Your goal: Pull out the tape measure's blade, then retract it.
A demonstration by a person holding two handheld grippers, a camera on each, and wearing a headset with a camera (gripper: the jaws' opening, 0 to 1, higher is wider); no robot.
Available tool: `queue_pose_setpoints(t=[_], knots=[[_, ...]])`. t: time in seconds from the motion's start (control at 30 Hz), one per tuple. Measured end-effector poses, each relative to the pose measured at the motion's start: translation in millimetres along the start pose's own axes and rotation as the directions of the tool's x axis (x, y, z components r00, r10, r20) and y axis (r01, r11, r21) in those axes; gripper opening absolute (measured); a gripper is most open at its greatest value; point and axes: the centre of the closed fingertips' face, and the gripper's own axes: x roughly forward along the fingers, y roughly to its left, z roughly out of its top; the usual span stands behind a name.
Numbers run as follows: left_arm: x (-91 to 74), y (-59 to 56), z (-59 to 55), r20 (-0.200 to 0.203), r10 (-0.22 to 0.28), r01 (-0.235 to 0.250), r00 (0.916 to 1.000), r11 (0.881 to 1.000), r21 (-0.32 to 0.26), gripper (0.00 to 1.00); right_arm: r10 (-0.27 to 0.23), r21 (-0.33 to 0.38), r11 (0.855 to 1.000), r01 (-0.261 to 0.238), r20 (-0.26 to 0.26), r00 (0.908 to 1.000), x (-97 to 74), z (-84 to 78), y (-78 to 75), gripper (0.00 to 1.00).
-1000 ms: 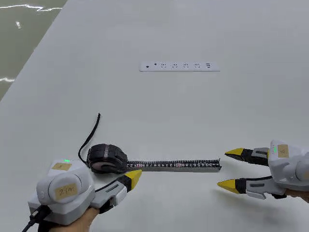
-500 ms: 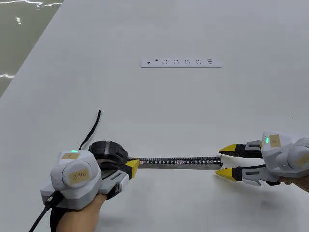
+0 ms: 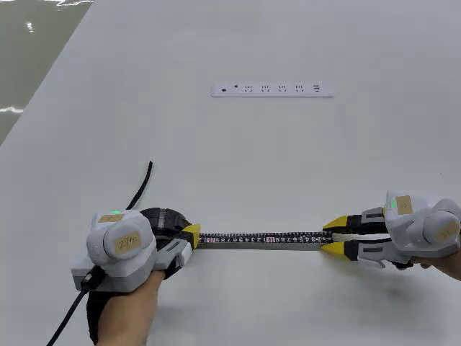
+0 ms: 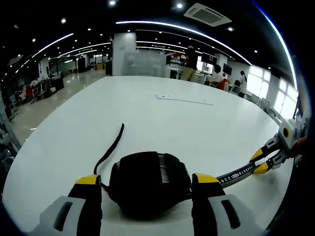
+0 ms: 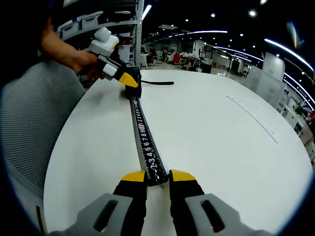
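The black tape measure case (image 3: 160, 219) lies on the white table at lower left, and my left gripper (image 3: 178, 231) is shut on it; in the left gripper view the case (image 4: 150, 184) sits between both yellow-tipped fingers (image 4: 88, 181). Its blade (image 3: 263, 238) runs out flat to the right along the table. My right gripper (image 3: 333, 236) is shut on the blade's end. In the right gripper view the blade (image 5: 145, 140) stretches away from my right gripper (image 5: 158, 176) to the case (image 5: 136, 90).
A white power strip (image 3: 272, 89) lies flat farther back on the table. The case's black strap (image 3: 140, 189) trails away to the back left. The table's left edge (image 3: 43, 83) runs diagonally, with glossy floor beyond it.
My right gripper moved left onto the blade's end and closed on it. My left gripper moved forward to the case and closed around it.
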Motion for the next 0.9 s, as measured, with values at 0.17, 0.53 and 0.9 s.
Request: queue_pose_setpoints(t=[0.17,0.53,0.9], knots=[[1.6,-0.8,-2.7,-0.012,0.006,-0.006,0.9999,1.000,-0.013,0.69,-0.002,0.000,1.000,0.002,0.001,1.0000,0.2,0.2,-1.6,0.14],[3.3,-3.2,-3.6,-0.019,0.022,-0.023,0.9996,0.999,-0.033,0.66,0.003,-0.002,1.000,-0.003,0.000,1.0000,-1.3,-0.5,-1.2,0.13],[3.7,-1.2,-6.0,-0.029,0.040,-0.040,0.9988,0.999,0.004,0.63,0.002,-0.023,1.000,-0.003,-0.014,0.9999,-0.7,-1.0,-1.5,0.12]])
